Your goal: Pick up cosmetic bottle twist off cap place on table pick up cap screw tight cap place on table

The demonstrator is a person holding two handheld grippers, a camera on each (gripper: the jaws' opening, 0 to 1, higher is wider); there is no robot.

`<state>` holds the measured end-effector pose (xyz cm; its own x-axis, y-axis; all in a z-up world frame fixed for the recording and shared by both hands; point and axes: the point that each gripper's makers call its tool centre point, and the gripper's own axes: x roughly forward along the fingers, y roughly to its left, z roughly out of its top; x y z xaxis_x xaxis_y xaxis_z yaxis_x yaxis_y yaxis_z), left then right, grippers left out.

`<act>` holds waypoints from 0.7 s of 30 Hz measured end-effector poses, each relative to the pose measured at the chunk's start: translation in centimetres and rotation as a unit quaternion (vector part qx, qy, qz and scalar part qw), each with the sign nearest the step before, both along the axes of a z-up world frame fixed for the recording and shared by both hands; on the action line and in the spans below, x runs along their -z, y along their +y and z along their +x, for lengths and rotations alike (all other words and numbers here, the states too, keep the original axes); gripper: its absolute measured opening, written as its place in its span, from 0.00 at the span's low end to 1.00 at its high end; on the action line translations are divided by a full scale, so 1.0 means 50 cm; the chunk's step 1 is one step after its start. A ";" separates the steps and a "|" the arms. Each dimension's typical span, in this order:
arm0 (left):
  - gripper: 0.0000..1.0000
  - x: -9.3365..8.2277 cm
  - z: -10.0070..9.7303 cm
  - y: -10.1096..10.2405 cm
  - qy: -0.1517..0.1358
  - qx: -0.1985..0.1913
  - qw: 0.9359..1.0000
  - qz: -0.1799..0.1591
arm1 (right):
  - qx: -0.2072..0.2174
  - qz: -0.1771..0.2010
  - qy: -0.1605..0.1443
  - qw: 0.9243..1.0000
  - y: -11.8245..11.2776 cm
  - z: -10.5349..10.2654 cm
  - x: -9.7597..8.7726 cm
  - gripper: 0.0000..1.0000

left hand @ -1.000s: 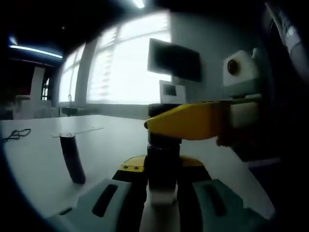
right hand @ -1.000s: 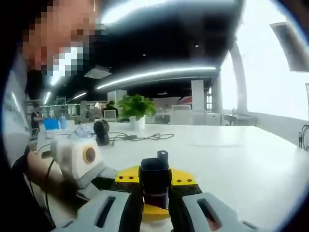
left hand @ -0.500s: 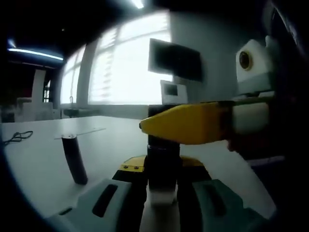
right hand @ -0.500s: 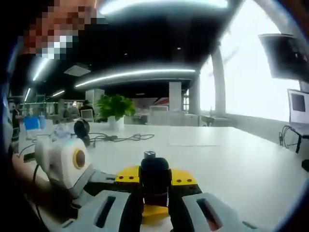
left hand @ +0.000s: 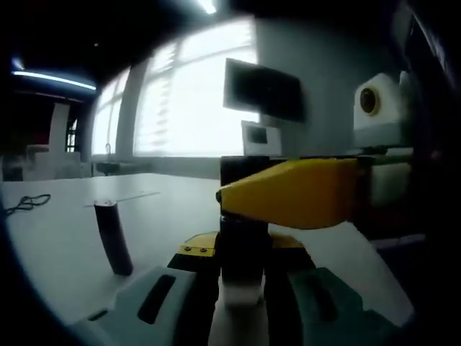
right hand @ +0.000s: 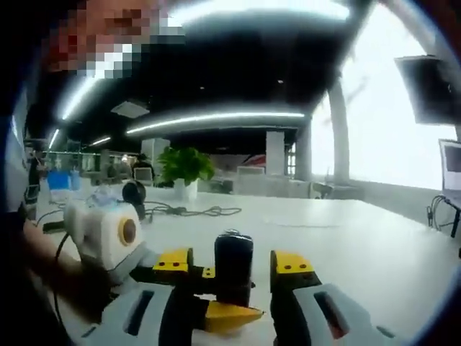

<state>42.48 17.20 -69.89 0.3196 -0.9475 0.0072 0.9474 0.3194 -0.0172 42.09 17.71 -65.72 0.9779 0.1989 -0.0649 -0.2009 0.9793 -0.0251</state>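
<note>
- Since half a second ago my right gripper [right hand: 234, 285] has let go: its yellow-tipped jaws were pinched on the dark cap, and now they stand spread, with a clear gap on each side of it.
- In the left gripper view, far left, a slim dark cylinder [left hand: 114, 238] stands tilted on the white table [left hand: 57, 231], well apart from my work. I can't tell what it is.
- In the same view, my left gripper [left hand: 241, 285] is clamped on the cosmetic bottle [left hand: 243, 256], a dark upright body with a paler lower part, held between the teal jaws and lifted above the table.
- Right of that, the right gripper comes across as a yellow jaw level with the bottle's top, hiding the cap there.
- In the right gripper view, the left gripper's white housing sits at lower left, and the glossy black cap [right hand: 234, 259] stands centred between my open jaws, touching neither.
- My judgement: I am resetting my hold between twists. I can't tell whether the cap is loose or seated.
- Risk: if the thread is nearly spent, an unheld cap could tip off and roll across the table.
- Risk: closing again off-centre would push the bottle sideways in the left jaws, and it could slip or tilt.
- Risk: clamping too high on the glossy cap could make the jaws skid rather than turn it.
</note>
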 end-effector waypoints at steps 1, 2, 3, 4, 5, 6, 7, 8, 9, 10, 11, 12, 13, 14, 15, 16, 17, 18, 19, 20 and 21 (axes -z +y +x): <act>0.13 0.000 0.000 0.000 0.000 0.001 1.000 0.000 | -0.007 0.006 0.001 1.000 -0.001 0.001 0.003 0.35; 0.13 0.000 -0.001 -0.001 0.001 0.002 1.000 0.000 | -0.016 0.010 0.003 1.000 -0.003 0.002 0.005 0.35; 0.13 0.000 -0.002 -0.001 0.001 0.003 1.000 0.000 | -0.029 0.016 0.001 0.999 0.000 0.002 0.004 0.35; 0.13 0.000 -0.002 -0.001 0.001 0.003 1.000 0.000 | -0.047 0.028 -0.002 0.999 0.003 0.001 0.000 0.36; 0.13 0.000 -0.002 -0.001 0.001 0.004 1.000 -0.001 | -0.060 0.037 -0.004 0.997 0.003 0.001 -0.004 0.36; 0.13 0.000 -0.002 -0.001 0.002 0.004 1.000 -0.001 | -0.089 0.045 -0.010 0.995 0.010 -0.001 -0.011 0.37; 0.13 0.000 -0.002 -0.001 0.003 0.004 1.000 -0.002 | -0.095 0.047 -0.011 0.994 0.001 0.002 -0.015 0.39; 0.13 0.000 -0.002 -0.001 0.003 0.004 1.000 -0.002 | -0.115 0.041 -0.012 0.992 -0.001 0.003 -0.018 0.38; 0.13 0.000 -0.003 -0.001 0.003 0.006 1.000 -0.002 | -0.146 0.052 -0.012 0.988 0.003 0.001 -0.023 0.38; 0.13 0.000 -0.005 -0.002 0.005 0.009 1.000 -0.003 | -0.167 0.055 -0.013 0.984 -0.003 0.003 -0.027 0.38; 0.13 0.000 -0.006 -0.002 0.005 0.011 1.000 -0.003 | -0.209 0.059 -0.021 0.976 0.001 -0.002 -0.032 0.36; 0.13 -0.001 -0.010 -0.004 0.005 0.016 1.000 -0.003 | -0.240 0.076 -0.012 0.968 0.001 -0.006 -0.030 0.36; 0.13 -0.001 -0.011 -0.004 0.006 0.019 1.000 -0.003 | -0.265 0.080 -0.016 0.961 -0.001 -0.008 -0.036 0.36; 0.13 -0.001 -0.012 -0.004 0.006 0.020 1.000 -0.003 | -0.308 0.085 -0.014 0.947 0.002 -0.017 -0.042 0.34; 0.13 -0.001 -0.013 -0.004 0.006 0.020 1.000 -0.003 | -0.325 0.094 -0.008 0.941 0.004 -0.021 -0.045 0.34; 0.13 -0.001 -0.013 -0.004 0.007 0.021 1.000 -0.003 | -0.341 0.074 -0.011 0.937 0.000 -0.015 -0.049 0.33; 0.13 -0.001 -0.014 -0.005 0.008 0.024 1.000 -0.004 | -0.362 0.070 -0.004 0.930 0.004 -0.017 -0.048 0.33; 0.13 -0.001 -0.014 -0.005 0.011 0.026 1.000 -0.004 | -0.369 0.065 0.000 0.927 0.005 -0.015 -0.048 0.34; 0.13 -0.001 -0.016 -0.005 0.014 0.029 0.999 -0.005 | -0.380 0.055 0.007 0.923 0.007 -0.011 -0.044 0.34; 0.13 -0.001 -0.017 -0.006 0.016 0.033 0.999 -0.005 | -0.396 0.041 0.017 0.917 0.011 -0.011 -0.036 0.33; 0.13 -0.001 -0.019 -0.006 0.017 0.035 0.999 -0.006 | -0.411 0.029 0.023 0.911 0.015 -0.011 -0.029 0.33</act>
